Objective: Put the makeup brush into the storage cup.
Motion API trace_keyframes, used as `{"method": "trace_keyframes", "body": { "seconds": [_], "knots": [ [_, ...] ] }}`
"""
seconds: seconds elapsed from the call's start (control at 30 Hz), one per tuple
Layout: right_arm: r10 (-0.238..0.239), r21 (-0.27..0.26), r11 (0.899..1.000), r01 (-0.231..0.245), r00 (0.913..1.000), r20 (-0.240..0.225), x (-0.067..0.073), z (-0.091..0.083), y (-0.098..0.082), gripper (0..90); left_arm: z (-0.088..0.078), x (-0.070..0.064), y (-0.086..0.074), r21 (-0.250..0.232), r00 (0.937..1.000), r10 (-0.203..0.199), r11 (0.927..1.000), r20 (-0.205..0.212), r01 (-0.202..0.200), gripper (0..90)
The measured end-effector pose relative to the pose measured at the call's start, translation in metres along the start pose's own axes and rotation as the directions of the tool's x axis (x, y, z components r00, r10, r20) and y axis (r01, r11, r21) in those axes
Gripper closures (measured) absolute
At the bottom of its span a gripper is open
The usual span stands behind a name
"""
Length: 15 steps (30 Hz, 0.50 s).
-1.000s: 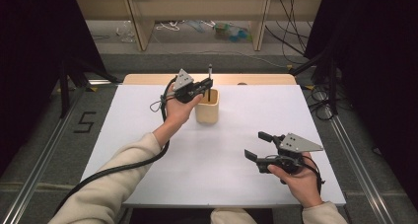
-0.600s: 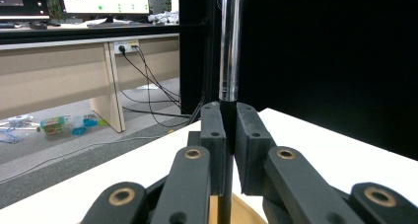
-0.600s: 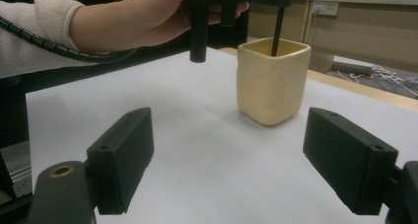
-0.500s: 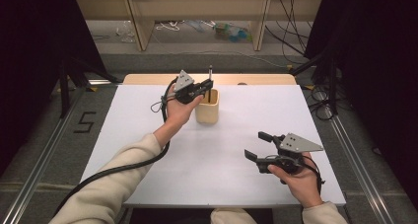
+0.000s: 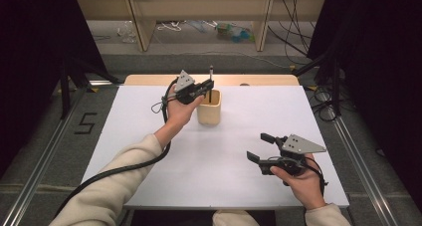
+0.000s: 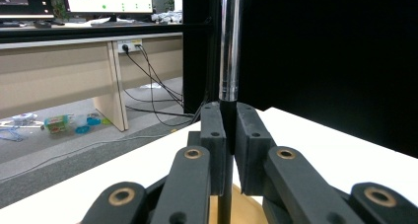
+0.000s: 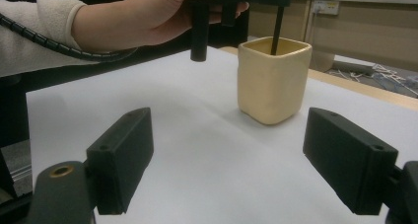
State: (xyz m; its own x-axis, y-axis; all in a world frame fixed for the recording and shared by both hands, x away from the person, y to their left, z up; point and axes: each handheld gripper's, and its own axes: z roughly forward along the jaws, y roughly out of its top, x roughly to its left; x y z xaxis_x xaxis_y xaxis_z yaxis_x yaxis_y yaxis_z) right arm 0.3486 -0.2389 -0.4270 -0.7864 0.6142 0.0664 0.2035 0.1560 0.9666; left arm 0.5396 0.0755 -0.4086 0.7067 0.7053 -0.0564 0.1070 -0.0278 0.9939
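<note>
I count one beige cup (image 5: 209, 108) at frame centre, one black-and-silver pen (image 6: 229, 61) pinched upright in my left gripper (image 5: 206, 88); right gripper (image 5: 260, 147), lower right, gapes empty.

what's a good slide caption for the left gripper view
Left tongs shut on an upright pen, held above a tan cup.
</note>
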Motion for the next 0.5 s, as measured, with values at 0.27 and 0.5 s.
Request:
{"method": "trace_keyframes", "body": {
  "seconds": [0.27, 0.5],
  "knots": [
    [-0.026, -0.020, 0.999, 0.026, 0.9996, 0.008, -0.0016, 0.0009, 0.0000, 20.5, 0.0015, 0.0022, -0.0026, 0.009, 1.0000, -0.004, 1.0000, 0.003, 0.004, 83.6],
    [-0.004, -0.001, 1.000, 0.004, 1.0000, 0.003, 0.0001, 0.0000, 0.0000, 20.5, 0.0016, 0.0043, -0.0028, 0.011, 1.0000, -0.006, 0.9999, -0.004, 0.006, 83.6]
  ]
}}
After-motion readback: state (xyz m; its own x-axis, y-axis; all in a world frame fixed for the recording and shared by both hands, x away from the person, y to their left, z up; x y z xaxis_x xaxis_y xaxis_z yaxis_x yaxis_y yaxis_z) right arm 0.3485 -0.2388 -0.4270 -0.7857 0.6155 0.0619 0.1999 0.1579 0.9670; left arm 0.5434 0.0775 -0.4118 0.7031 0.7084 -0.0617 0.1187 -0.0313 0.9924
